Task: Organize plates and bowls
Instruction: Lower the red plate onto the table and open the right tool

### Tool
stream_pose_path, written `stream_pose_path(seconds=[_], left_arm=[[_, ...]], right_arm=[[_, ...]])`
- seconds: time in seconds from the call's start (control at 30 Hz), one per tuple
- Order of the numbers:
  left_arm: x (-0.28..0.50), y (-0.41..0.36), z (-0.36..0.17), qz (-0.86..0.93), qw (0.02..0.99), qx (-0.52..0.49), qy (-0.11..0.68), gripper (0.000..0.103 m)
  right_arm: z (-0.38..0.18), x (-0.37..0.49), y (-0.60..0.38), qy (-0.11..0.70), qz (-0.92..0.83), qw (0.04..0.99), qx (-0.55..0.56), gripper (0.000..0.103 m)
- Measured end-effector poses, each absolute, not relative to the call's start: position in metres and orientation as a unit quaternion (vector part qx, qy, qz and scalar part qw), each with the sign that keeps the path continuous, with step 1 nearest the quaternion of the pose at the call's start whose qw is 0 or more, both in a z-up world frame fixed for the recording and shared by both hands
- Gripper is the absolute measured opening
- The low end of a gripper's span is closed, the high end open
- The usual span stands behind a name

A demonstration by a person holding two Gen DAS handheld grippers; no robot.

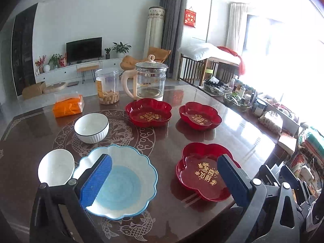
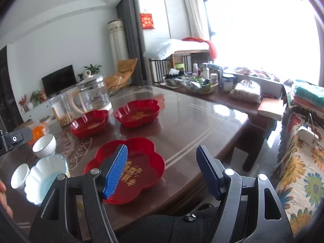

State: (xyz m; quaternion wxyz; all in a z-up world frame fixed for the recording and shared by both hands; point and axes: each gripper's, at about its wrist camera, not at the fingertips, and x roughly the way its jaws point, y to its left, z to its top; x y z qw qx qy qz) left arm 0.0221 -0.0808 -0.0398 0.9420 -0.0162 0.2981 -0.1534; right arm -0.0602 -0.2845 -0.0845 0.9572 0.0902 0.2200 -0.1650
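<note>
Both sets of fingers stand wide with nothing between the pads, held above the near edge of the surface (image 1: 232,109). The left gripper (image 1: 164,180) has its left finger over the scalloped blue-and-white plate (image 1: 125,184) and its right finger over the near red dish (image 1: 202,172), so the bare gap between those two pieces lies straight ahead of it. The right gripper (image 2: 162,172) has its left finger over that same near red dish (image 2: 141,168), whose right rim falls in the gap, while its right finger hangs past the dish, over bare surface near the edge. So the near red dish is closest to the right fingers, and the blue-and-white plate to the left ones. Beyond the left fingers sit a ribbed white bowl (image 1: 91,127) and, to their left, a small white bowl (image 1: 55,167); two more red dishes (image 1: 148,112) (image 1: 200,116) lie well ahead, side by side. My judgement: stacking the red dishes likely begins with the near one.
</note>
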Motion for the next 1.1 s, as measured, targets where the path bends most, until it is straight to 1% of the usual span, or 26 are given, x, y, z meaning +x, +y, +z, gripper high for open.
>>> stream_pose_path(seconds=[0.07, 0.17, 0.27, 0.33, 0.5, 0.77, 0.97, 1.1], left_arm=[[0.019, -0.076, -0.040, -0.153, 0.940, -0.020, 0.305, 0.103], [0.016, -0.069, -0.041, -0.139, 0.939, -0.033, 0.312, 0.103], [0.014, -0.065, -0.044, -0.123, 0.941, -0.042, 0.313, 0.103], [0.012, -0.066, -0.046, -0.116, 0.942, -0.037, 0.312, 0.103], [0.002, -0.069, -0.053, -0.109, 0.946, -0.019, 0.303, 0.103], [-0.008, -0.060, -0.059, -0.102, 0.949, -0.025, 0.296, 0.103], [-0.009, -0.055, -0.054, -0.093, 0.959, -0.015, 0.266, 0.103], [-0.009, -0.052, -0.055, -0.091, 0.961, -0.014, 0.262, 0.103]], right_arm=[[-0.081, -0.066, -0.269, 0.203, -0.148, 0.965, 0.068, 0.074], [-0.076, -0.081, -0.249, 0.151, -0.136, 0.979, 0.023, 0.074], [-0.075, -0.091, -0.233, 0.110, -0.126, 0.986, -0.015, 0.079], [-0.077, -0.095, -0.228, 0.098, -0.113, 0.988, -0.028, 0.079], [-0.080, -0.094, -0.224, 0.095, -0.106, 0.989, -0.048, 0.079], [-0.083, -0.097, -0.234, 0.096, -0.116, 0.988, -0.026, 0.079], [-0.085, -0.096, -0.233, 0.103, -0.120, 0.987, -0.024, 0.079], [-0.085, -0.097, -0.231, 0.100, -0.121, 0.987, -0.027, 0.079]])
